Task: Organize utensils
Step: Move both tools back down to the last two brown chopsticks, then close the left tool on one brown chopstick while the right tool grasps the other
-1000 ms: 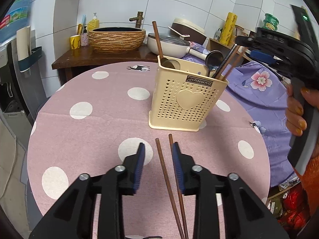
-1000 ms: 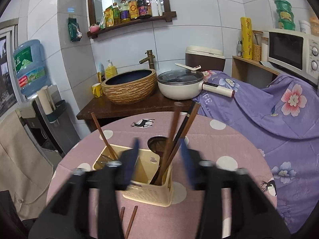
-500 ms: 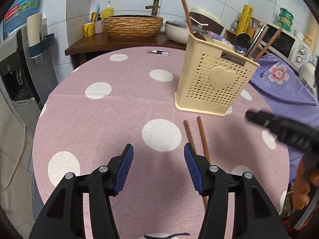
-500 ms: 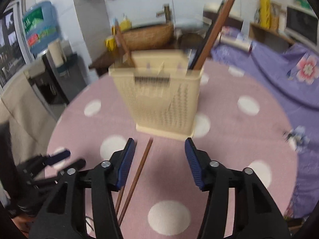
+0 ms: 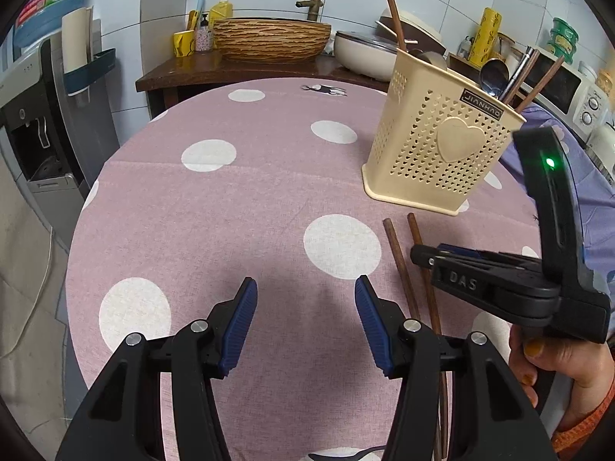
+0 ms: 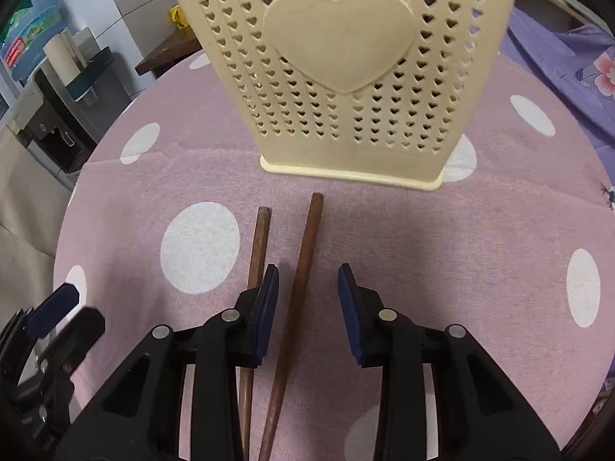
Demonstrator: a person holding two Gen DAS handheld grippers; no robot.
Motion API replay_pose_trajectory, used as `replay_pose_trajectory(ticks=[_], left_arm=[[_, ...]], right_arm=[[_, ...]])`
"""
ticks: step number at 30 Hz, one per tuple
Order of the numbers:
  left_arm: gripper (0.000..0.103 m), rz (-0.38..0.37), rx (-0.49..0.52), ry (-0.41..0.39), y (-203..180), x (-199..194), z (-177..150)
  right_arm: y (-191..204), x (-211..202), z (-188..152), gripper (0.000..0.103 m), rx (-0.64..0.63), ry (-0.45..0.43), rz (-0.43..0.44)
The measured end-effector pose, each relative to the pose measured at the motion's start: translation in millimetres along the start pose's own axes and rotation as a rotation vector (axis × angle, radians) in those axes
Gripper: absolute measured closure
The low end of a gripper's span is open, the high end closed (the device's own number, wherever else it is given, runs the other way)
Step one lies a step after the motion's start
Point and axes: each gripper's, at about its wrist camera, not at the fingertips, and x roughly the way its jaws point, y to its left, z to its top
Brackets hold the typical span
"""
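Observation:
Two brown wooden chopsticks lie side by side on the pink polka-dot tablecloth, in front of a cream perforated utensil holder with a heart on its face. My right gripper hangs low over them, its jaws closing; the right-hand chopstick runs between its blue pads without being pressed, the left-hand chopstick passes just outside the left pad. In the left wrist view my left gripper stands open over bare cloth, left of the chopsticks. The holder carries a spoon and several chopsticks.
A person's hand holds the right gripper's body at the right of the left wrist view. Behind the round table stand a woven basin, a white pot and a microwave. A water dispenser stands at the left.
My right gripper dropped from above the holder down to the two chopsticks and narrowed its jaws. My left gripper opened wider and shifted left, off the chopsticks.

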Motion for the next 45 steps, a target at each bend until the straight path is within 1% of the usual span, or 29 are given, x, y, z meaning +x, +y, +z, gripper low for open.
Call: replay_pose_trajectory(ticks=[1,3,4,5,10,13,19,21,23,29,30,34,39,42,45], left_arm=[[0.051,-0.002,0.007,0.003,-2,1,-1],[0.051,-0.007,0.017,0.010,-6,3,-2],[0.051,-0.012,0.022,0.014,-8,4,-2],[0.051,-0.017,0.028,0.017,-10,5,-2],[0.051,-0.040,0.077,0.035,-26,10,-2],[0.051,-0.068,0.097,0.054,-38,17,-1],[0.053,-0.104,0.116,0.100,-62,38,8],[0.056,-0.099,0.132,0.103,-71,44,12],[0.063,-0.087,0.148,0.115,-80,53,14],[0.077,-0.037,0.167,0.151,-87,76,18],[0.077,-0.034,0.166,0.156,-87,78,18],[0.080,0.004,0.193,0.132,-92,80,15],[0.094,0.038,0.196,0.115,-95,82,16],[0.095,0.026,0.181,0.119,-93,83,18],[0.095,0.008,0.164,0.123,-91,82,18]], right_arm=[[2,2,1,0.075,-0.015,0.000,-0.022],[7,4,3,0.085,-0.047,0.001,-0.068],[8,5,3,0.087,-0.056,0.003,-0.077],[7,6,3,0.092,-0.063,0.004,-0.078],[-9,2,1,0.093,-0.036,0.022,-0.033],[-23,-2,-4,0.093,-0.001,0.026,0.001],[-56,-17,-12,0.093,0.065,0.003,0.006],[-65,-22,-14,0.093,0.072,-0.007,-0.009],[-70,-23,-17,0.093,0.082,-0.007,-0.010],[-81,-22,-23,0.093,0.111,-0.009,-0.007],[-82,-22,-23,0.093,0.115,-0.009,-0.005],[-84,-21,-25,0.093,0.121,-0.006,-0.001],[-80,-19,-25,0.093,0.119,-0.017,-0.010],[-82,-19,-26,0.093,0.132,-0.023,-0.007],[-85,-22,-27,0.093,0.145,-0.043,0.017]])
